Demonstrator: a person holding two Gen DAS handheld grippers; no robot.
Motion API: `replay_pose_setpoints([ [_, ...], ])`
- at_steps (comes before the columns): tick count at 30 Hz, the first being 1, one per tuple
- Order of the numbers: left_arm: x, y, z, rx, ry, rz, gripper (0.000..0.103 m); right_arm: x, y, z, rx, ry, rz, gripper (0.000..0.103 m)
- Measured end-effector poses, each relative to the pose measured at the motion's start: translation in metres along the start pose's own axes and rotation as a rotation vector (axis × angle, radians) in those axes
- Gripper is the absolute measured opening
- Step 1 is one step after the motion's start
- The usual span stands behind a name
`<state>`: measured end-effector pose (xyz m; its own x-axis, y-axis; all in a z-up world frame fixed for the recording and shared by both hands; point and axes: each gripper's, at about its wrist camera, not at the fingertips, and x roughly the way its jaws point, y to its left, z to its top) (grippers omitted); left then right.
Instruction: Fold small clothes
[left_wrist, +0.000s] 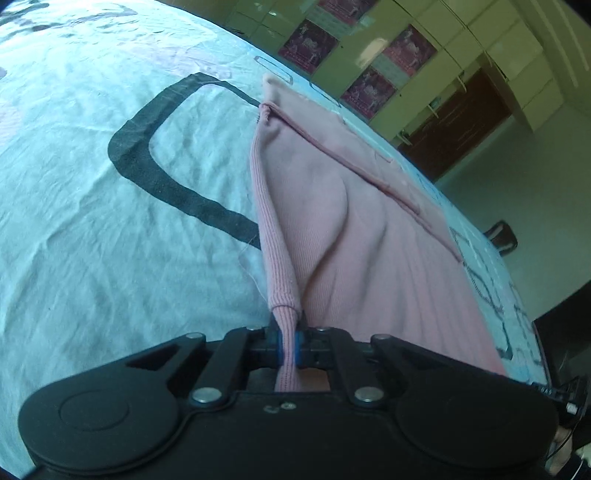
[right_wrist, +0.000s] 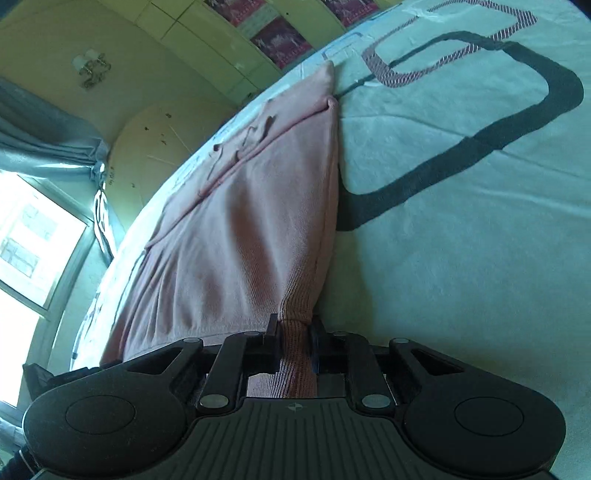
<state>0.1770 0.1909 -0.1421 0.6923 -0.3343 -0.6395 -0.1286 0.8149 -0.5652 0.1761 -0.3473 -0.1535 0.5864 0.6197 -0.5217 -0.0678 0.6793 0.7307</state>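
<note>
A pink knit garment (left_wrist: 354, 229) lies spread on a pale bed sheet (left_wrist: 92, 229). In the left wrist view its ribbed hem corner runs down into my left gripper (left_wrist: 287, 332), whose blue pads are shut on the cloth. In the right wrist view the same pink garment (right_wrist: 251, 229) stretches away from me, and my right gripper (right_wrist: 295, 332) is shut on its other ribbed corner. The fabric rises in a taut ridge from each gripper. The far end of the garment, with a darker seam, rests flat on the sheet.
The sheet (right_wrist: 461, 277) carries thick dark loop patterns (left_wrist: 155, 173). Yellow-green cabinets with pink posters (left_wrist: 369, 55) line the far wall. A window with a tied grey curtain (right_wrist: 48, 155) is at the left of the right wrist view. A dark chair (left_wrist: 502, 236) stands beyond the bed edge.
</note>
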Motion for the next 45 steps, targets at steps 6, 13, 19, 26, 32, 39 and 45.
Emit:
replay_pose_setpoints([
  [6,-0.012,-0.004,0.005,-0.087,-0.069,-0.064,0.004,-0.017,0.018,0.023,0.006,-0.104,0.08,0.014],
  [13,-0.009,-0.031,0.061,-0.123,-0.196,-0.17,0.004,-0.008,0.06,0.089,-0.056,-0.21,0.089,0.014],
  [19,0.035,-0.052,0.139,-0.127,-0.225,-0.214,0.004,0.031,0.088,0.171,-0.076,-0.209,0.023,0.014],
  [26,0.122,-0.059,0.231,-0.143,-0.184,-0.15,0.004,0.117,0.08,0.264,0.017,-0.172,0.001,0.014],
  [32,0.208,-0.045,0.281,-0.093,-0.073,-0.068,0.004,0.2,0.049,0.311,0.108,-0.1,-0.067,0.014],
  [39,0.267,-0.024,0.298,-0.062,0.014,-0.036,0.012,0.256,0.003,0.334,0.21,-0.049,-0.071,0.02],
  [45,0.256,-0.036,0.305,0.081,-0.086,0.002,0.052,0.244,0.004,0.344,0.111,-0.157,-0.108,0.073],
])
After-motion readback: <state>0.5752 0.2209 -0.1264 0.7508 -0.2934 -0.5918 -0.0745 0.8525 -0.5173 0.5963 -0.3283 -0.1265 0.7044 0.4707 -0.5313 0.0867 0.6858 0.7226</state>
